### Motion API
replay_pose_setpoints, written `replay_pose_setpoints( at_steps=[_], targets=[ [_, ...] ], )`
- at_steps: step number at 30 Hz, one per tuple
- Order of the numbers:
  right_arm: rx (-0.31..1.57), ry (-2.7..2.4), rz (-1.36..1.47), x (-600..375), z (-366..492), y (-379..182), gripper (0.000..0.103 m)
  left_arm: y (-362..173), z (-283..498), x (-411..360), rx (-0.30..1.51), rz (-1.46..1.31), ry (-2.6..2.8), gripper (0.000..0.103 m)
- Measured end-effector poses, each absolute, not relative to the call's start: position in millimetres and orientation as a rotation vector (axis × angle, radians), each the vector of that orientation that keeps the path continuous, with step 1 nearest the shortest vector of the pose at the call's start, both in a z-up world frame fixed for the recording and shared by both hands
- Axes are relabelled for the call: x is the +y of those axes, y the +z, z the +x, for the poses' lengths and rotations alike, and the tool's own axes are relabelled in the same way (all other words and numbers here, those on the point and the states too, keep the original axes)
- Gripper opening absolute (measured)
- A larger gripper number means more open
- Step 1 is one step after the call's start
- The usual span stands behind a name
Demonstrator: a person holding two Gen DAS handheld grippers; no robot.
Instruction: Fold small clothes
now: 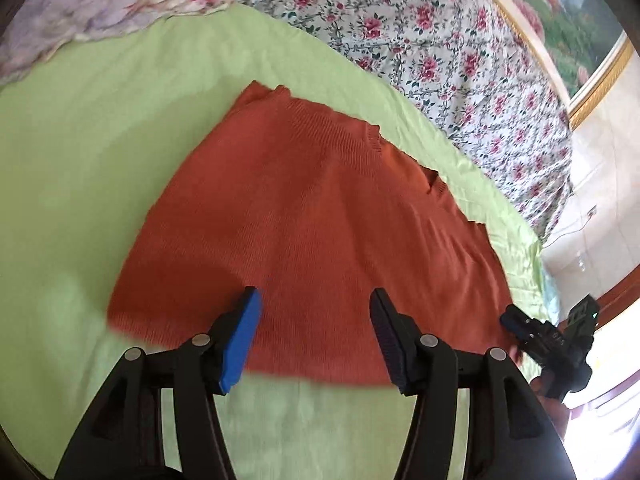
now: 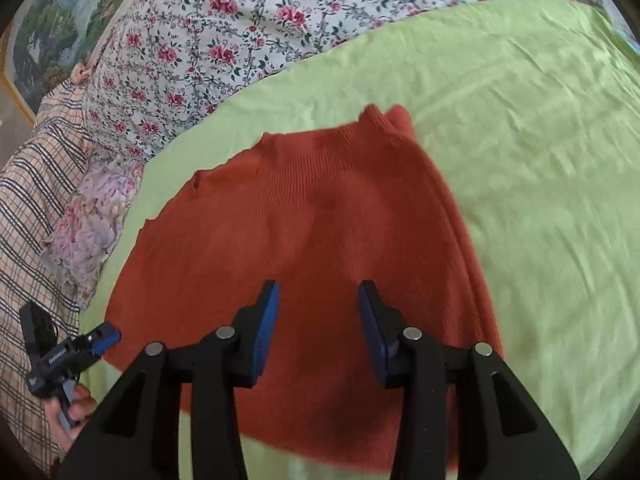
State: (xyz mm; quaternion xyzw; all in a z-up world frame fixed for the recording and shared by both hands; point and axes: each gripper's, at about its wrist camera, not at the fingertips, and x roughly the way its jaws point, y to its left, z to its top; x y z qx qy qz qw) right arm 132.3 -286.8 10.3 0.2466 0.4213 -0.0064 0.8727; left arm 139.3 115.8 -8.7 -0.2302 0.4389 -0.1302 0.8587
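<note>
A rust-orange knitted garment (image 1: 304, 216) lies spread flat on a light green sheet (image 1: 80, 152); its ribbed collar is at the far edge. It also shows in the right wrist view (image 2: 320, 216). My left gripper (image 1: 314, 300) is open and empty, hovering over the garment's near edge. My right gripper (image 2: 318, 292) is open and empty, above the garment's near part. The right gripper shows small in the left wrist view (image 1: 520, 326) at the garment's right edge. The left gripper shows in the right wrist view (image 2: 100, 338) at the garment's left edge.
A floral quilt (image 1: 440, 52) lies bunched behind the green sheet (image 2: 540, 160). A checked cloth (image 2: 32, 208) and a pale floral pillow (image 2: 88, 220) lie at the left. A framed picture (image 1: 560, 8) hangs on the wall. The bed's edge and floor (image 1: 592, 232) are at the right.
</note>
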Motion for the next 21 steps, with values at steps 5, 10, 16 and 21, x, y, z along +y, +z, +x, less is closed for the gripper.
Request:
replay_pose_setpoints(
  at_steps=[5,10,16,21],
  targets=[
    [0.883,-0.005,0.518,-275.9,109.9,12.0,0.049,-14.3,108.7,122.0,0.923,-0.533,-0.249,0.075],
    [0.882,0.023,0.509,-263.3,98.9,15.6,0.051,-29.5,101.8,125.7,0.948,-0.583,-0.233,0.075],
    [0.876,0.056,0.498,-251.8,93.5,21.4,0.052,-33.7,115.1,136.7,0.914,-0.671,-0.22,0.075],
    [0.878,0.07,0.502,-250.0,98.0,22.5,0.052,-35.7,136.2,145.6,0.873,-0.716,-0.181,0.075]
  ],
)
